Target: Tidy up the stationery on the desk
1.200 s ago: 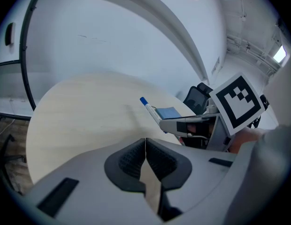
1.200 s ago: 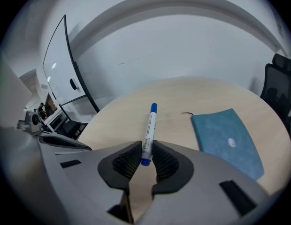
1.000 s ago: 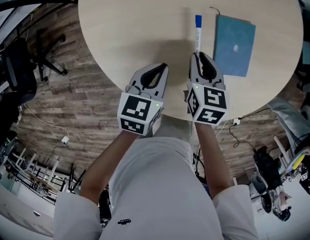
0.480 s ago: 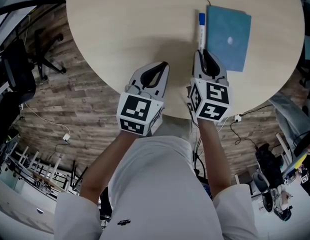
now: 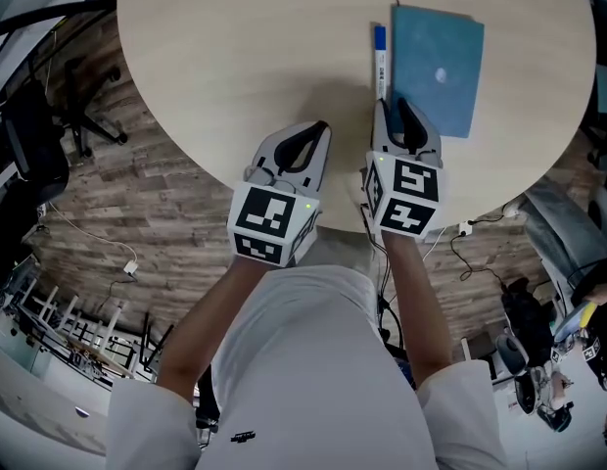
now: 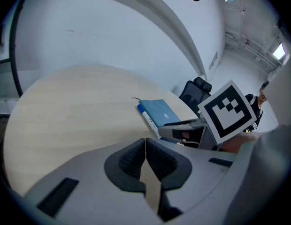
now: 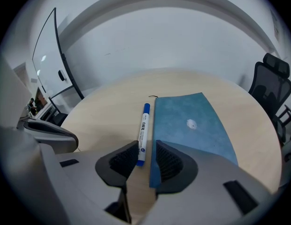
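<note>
- The round table [image 5: 235, 57] carries only two pieces of stationery, both on its right side: a blue notebook [image 5: 436, 57] lying flat and shut, and a blue-capped marker pen [image 5: 380, 62].
- The pen lies lengthwise just beside the notebook's left edge. I cannot tell whether the two touch.
- No pen holder, tray or drawer shows in any view, so where the things should end up cannot be read from here.
- The right gripper [image 7: 146, 149] points down at the pen's near end, close to the notebook's near left corner.
- Its jaws have just been opening and stand partly apart. The right gripper view shows the pen's near tip in line with the gap, but the pads are not pressing on it and the pen lies loose on the table.
- The left gripper [image 6: 145, 142] hangs over bare tabletop to the left, near the table's near edge. Its jaws are pressed together with nothing between them.
- My judgement: the tidying looks barely begun. Nothing is lifted or put away; taking the pen seems to be the step in hand, with the notebook left after it.
</note>
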Action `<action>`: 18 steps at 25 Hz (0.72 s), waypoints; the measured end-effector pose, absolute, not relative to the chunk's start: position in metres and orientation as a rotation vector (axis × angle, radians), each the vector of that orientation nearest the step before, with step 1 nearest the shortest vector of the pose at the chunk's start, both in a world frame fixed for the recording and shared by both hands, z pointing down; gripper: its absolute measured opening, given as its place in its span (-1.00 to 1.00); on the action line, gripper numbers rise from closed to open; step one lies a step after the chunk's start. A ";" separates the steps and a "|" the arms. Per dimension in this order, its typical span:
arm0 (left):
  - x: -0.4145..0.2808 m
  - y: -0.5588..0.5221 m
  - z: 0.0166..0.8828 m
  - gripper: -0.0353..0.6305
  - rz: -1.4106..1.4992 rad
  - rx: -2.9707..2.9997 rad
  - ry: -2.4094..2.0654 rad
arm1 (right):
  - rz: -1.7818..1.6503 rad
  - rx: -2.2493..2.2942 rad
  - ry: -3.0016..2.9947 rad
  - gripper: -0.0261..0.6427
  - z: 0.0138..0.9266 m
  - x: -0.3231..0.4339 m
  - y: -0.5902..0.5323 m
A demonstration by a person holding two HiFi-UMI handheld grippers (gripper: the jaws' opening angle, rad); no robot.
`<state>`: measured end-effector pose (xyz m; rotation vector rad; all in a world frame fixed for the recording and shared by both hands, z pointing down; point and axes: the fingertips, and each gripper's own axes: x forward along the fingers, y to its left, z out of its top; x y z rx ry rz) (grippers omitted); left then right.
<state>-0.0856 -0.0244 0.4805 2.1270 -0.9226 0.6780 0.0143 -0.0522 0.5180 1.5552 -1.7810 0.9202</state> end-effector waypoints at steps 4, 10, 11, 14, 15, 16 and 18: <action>-0.080 -0.020 0.479 -0.83 0.685 2.134 -0.921 | 0.912 1.558 -1.781 -0.52 0.517 0.020 -0.049; -0.085 -0.016 0.478 -0.83 0.690 2.137 -0.930 | 0.908 1.636 -1.722 -0.61 0.516 0.032 -0.048; -0.087 -0.016 0.477 -0.83 0.691 2.137 -0.932 | 0.915 1.644 -1.715 -0.61 0.516 0.033 -0.048; -0.089 -0.015 0.477 -0.83 0.691 2.136 -0.935 | 0.929 1.654 -1.704 -0.61 0.518 0.037 -0.048; -0.089 -0.015 0.478 -0.83 0.691 2.136 -0.936 | 0.930 1.657 -1.702 -0.61 0.519 0.037 -0.048; -0.089 -0.015 0.478 -0.83 0.690 2.136 -0.936 | 0.932 1.660 -1.700 -0.61 0.519 0.038 -0.047; -0.089 -0.015 0.477 -0.83 0.687 2.138 -0.936 | 0.931 1.667 -1.698 -0.61 0.518 0.039 -0.047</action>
